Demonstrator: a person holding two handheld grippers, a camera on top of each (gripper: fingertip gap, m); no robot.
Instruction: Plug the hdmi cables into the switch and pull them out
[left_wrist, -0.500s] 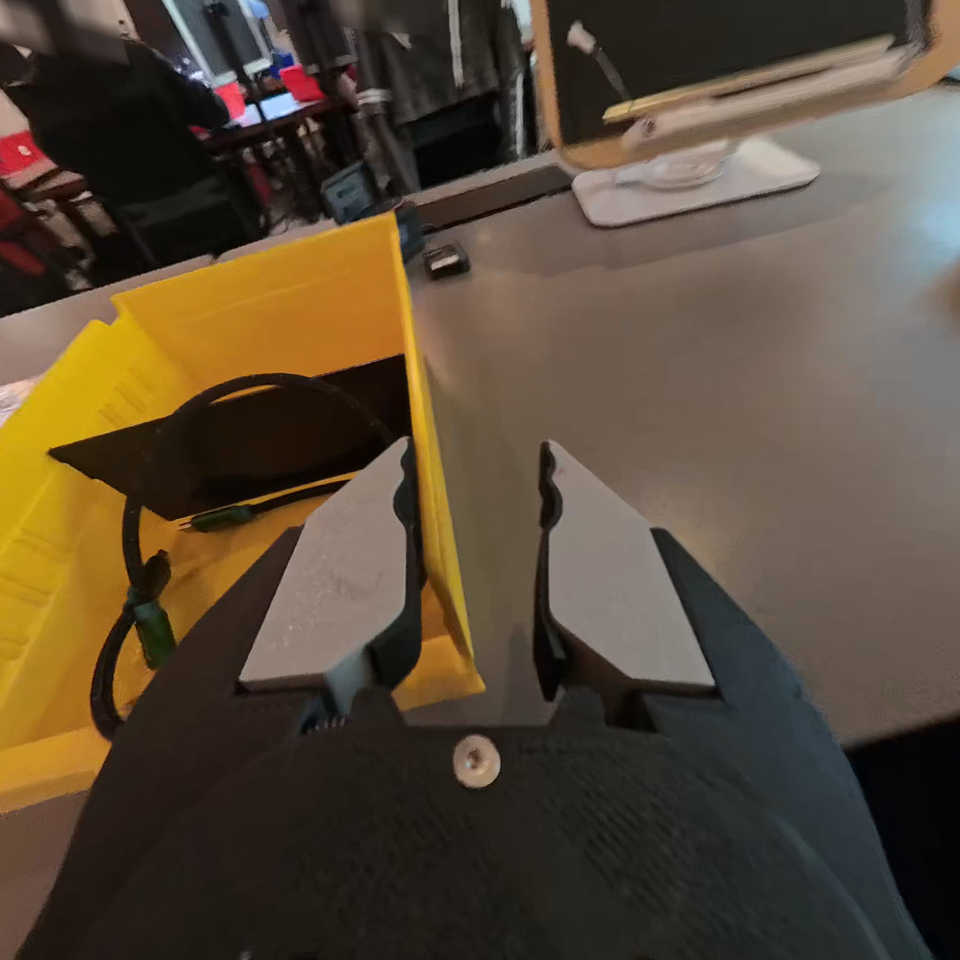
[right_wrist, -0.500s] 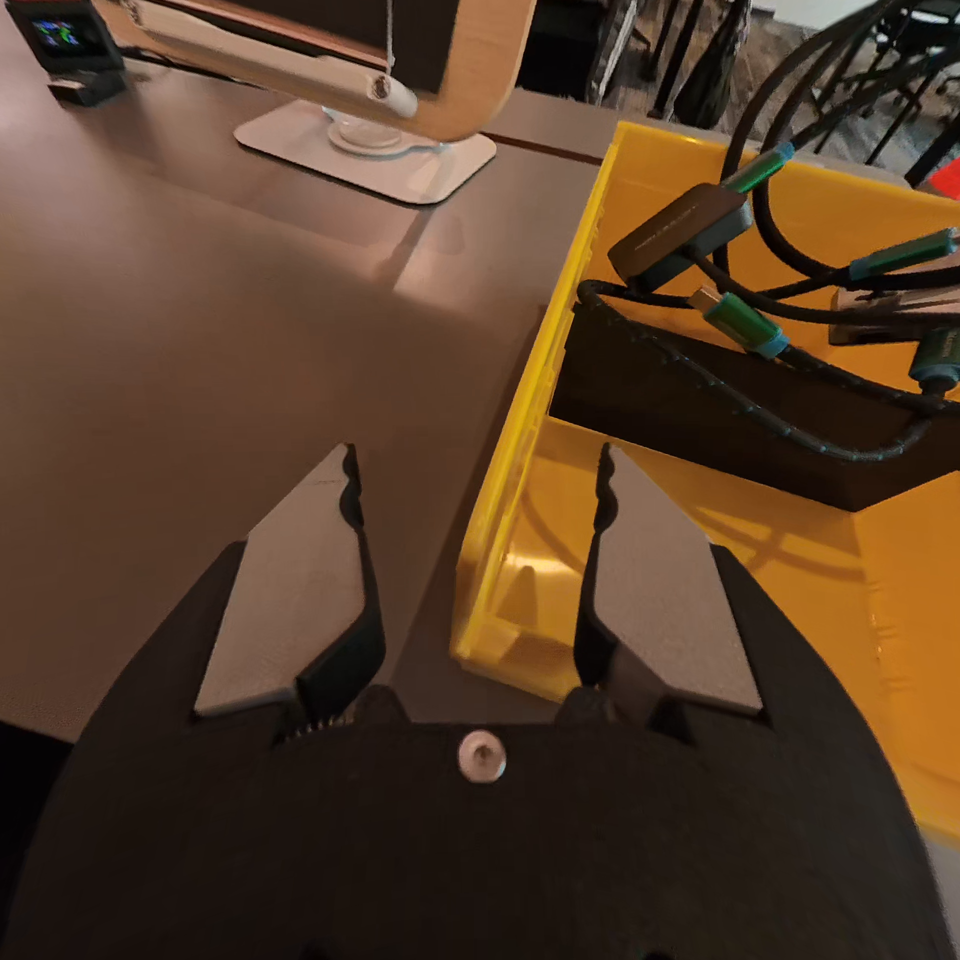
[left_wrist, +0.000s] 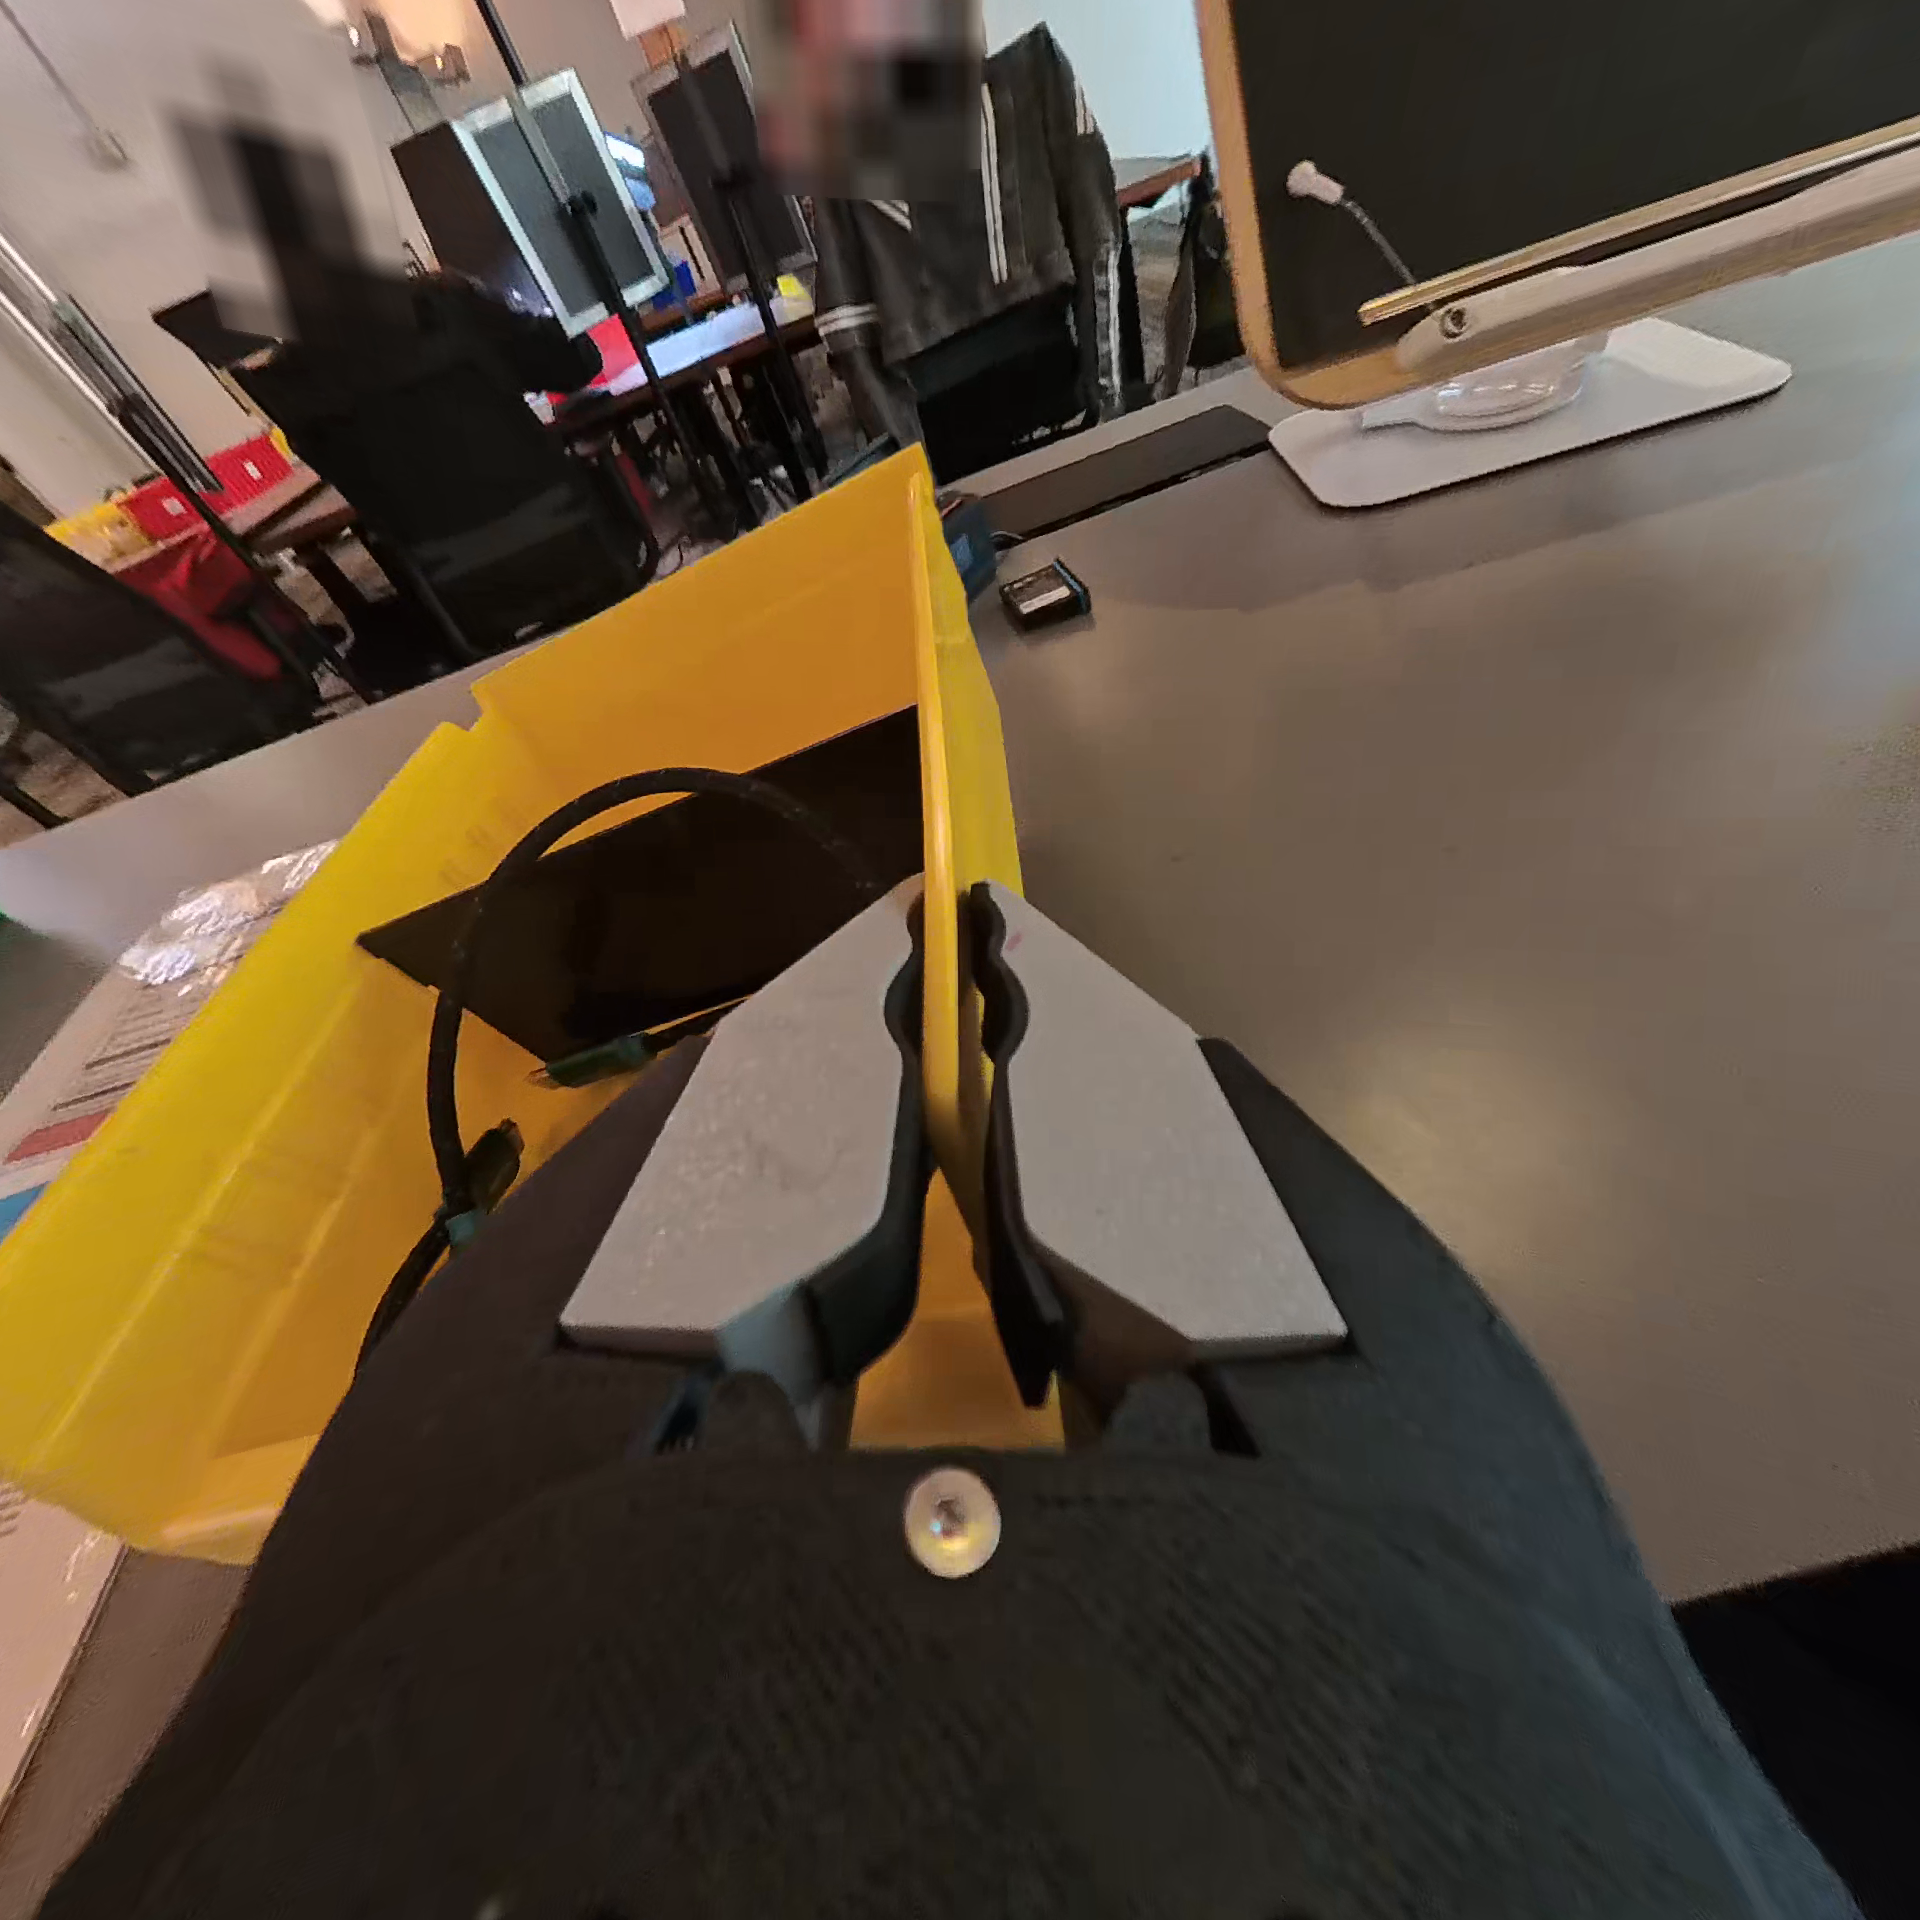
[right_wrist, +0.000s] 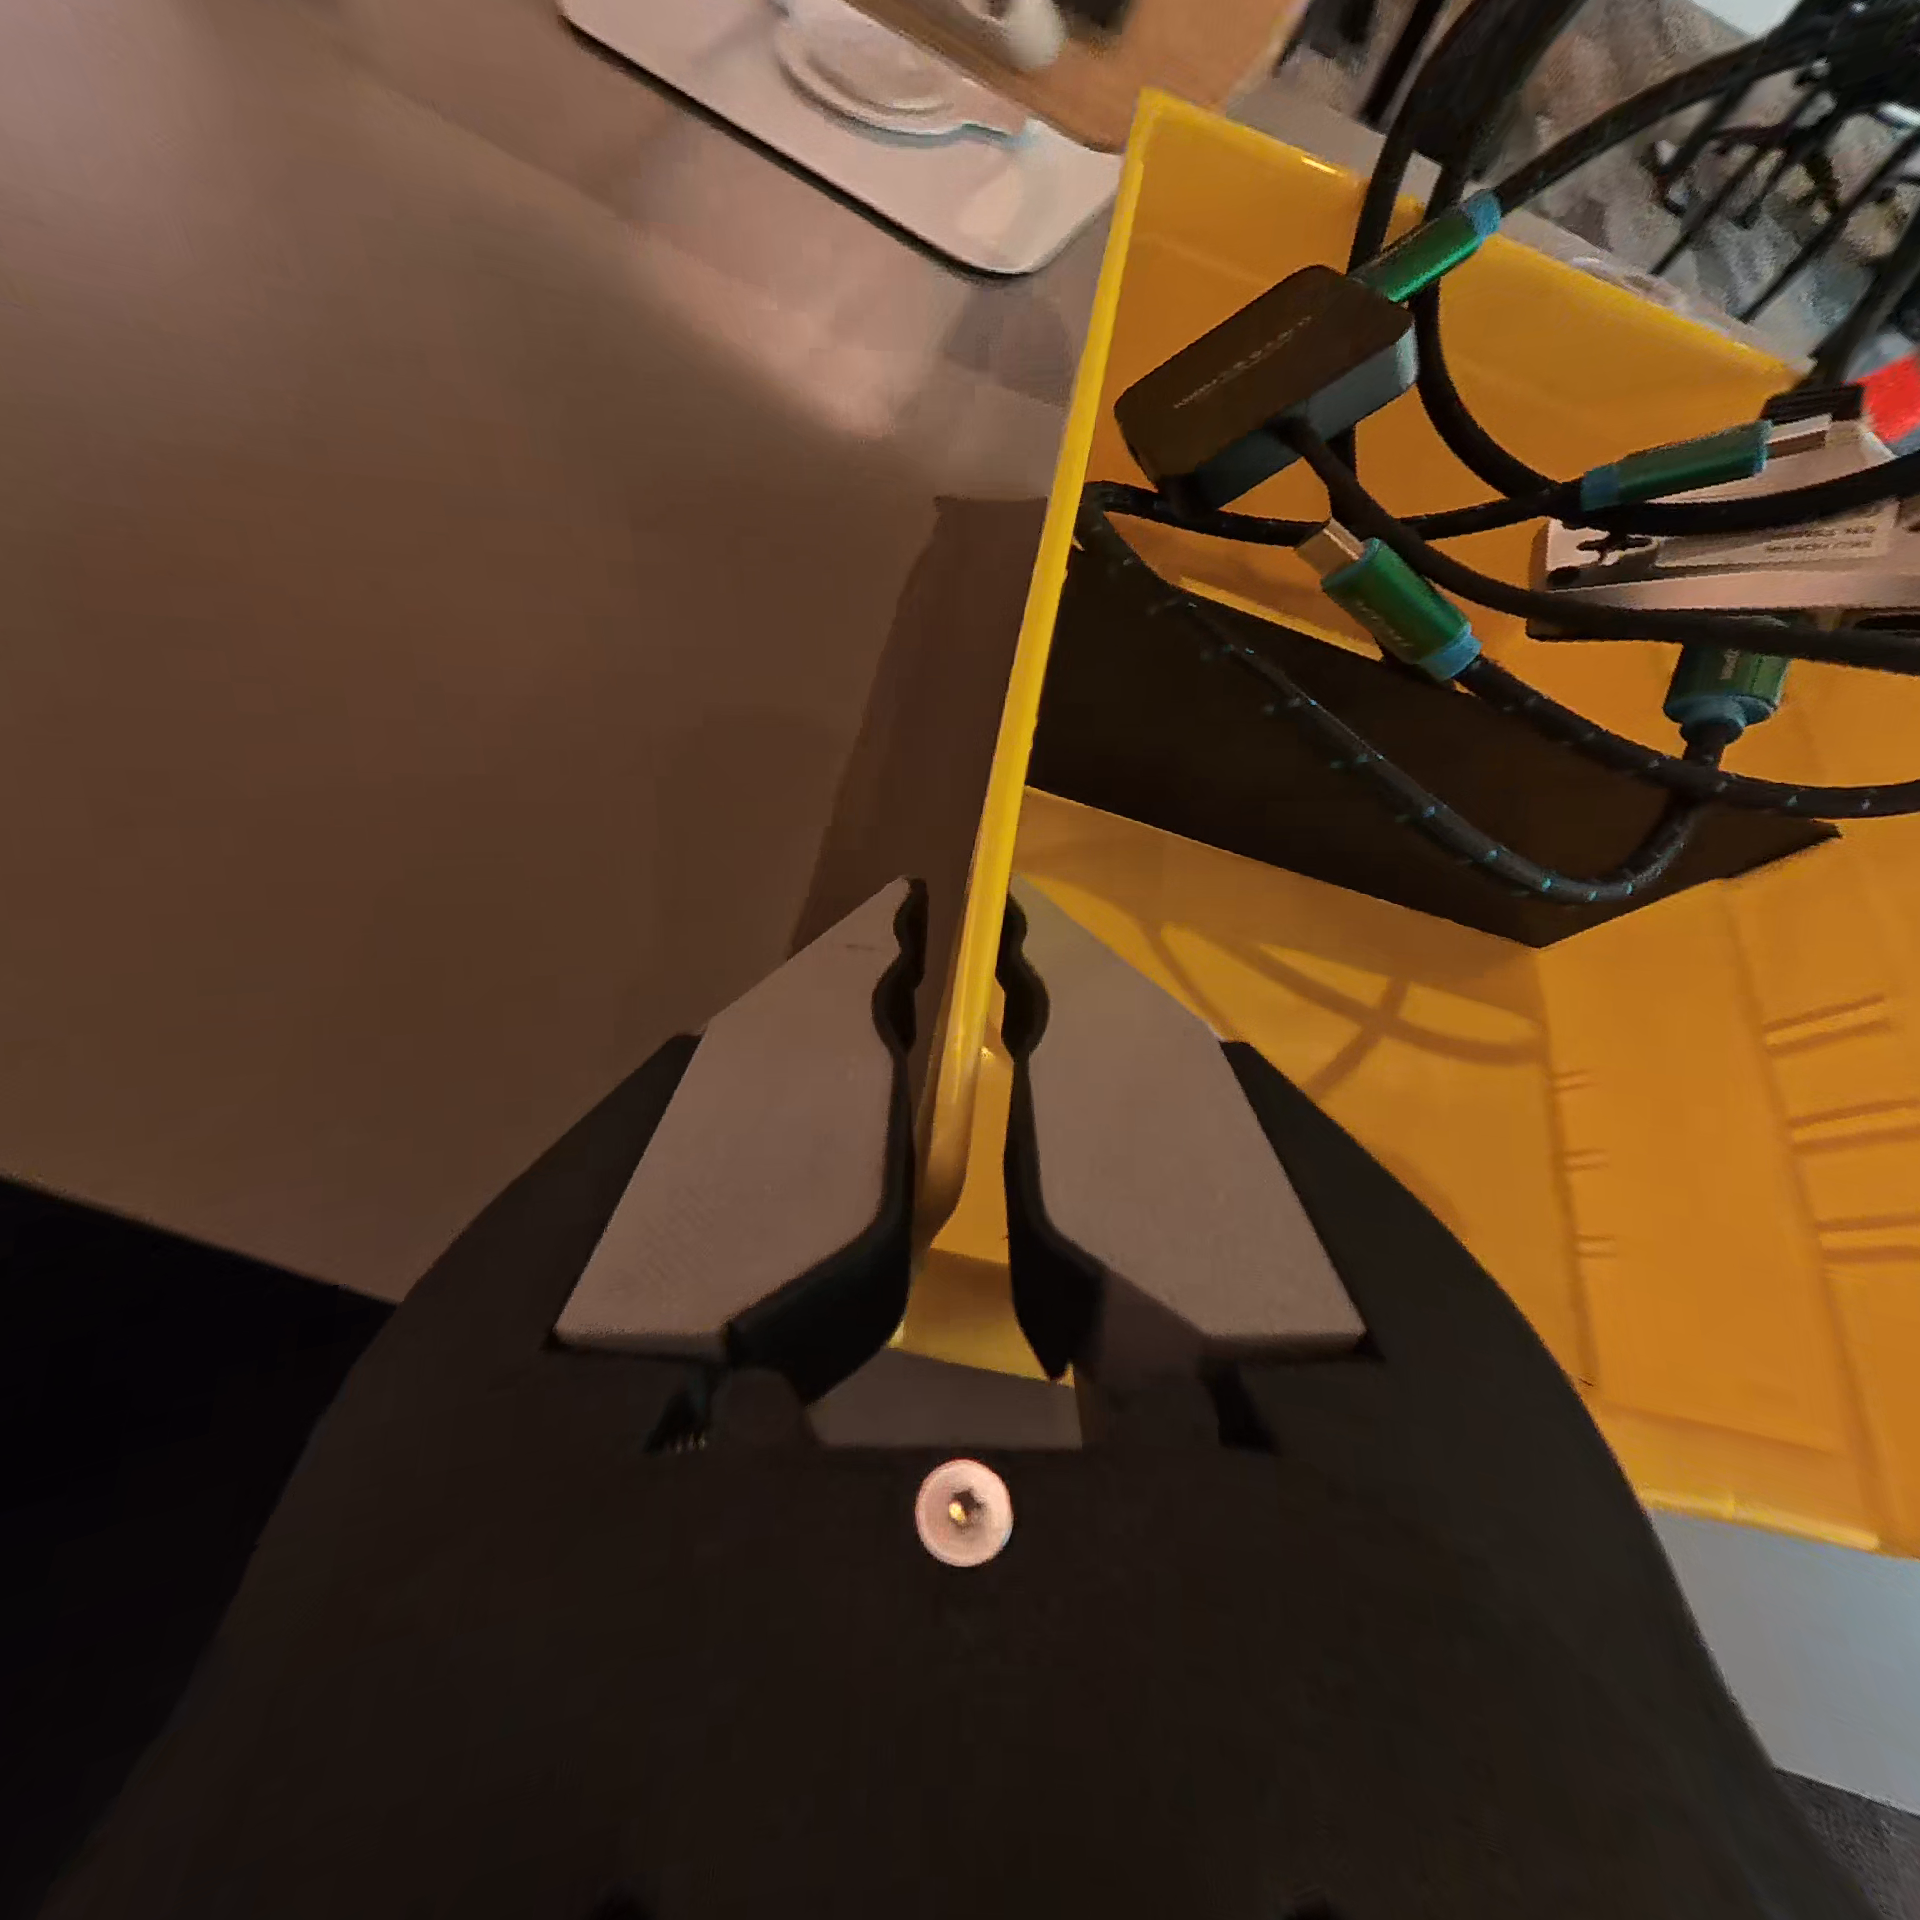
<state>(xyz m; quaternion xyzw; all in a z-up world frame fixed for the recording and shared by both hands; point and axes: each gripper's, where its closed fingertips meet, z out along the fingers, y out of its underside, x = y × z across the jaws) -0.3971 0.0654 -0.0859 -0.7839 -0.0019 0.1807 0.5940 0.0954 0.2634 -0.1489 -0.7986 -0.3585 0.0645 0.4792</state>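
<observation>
Half a second back both grippers stood wide open, each straddling a bin wall without contact. Now the left gripper (left_wrist: 948, 961) has closed onto the side wall of its yellow bin (left_wrist: 727, 665), pads pressed to either face. The right gripper (right_wrist: 961, 961) has likewise closed onto the wall of the yellow bin with the cables (right_wrist: 1049, 644). Both cameras sit nearer the walls.
</observation>
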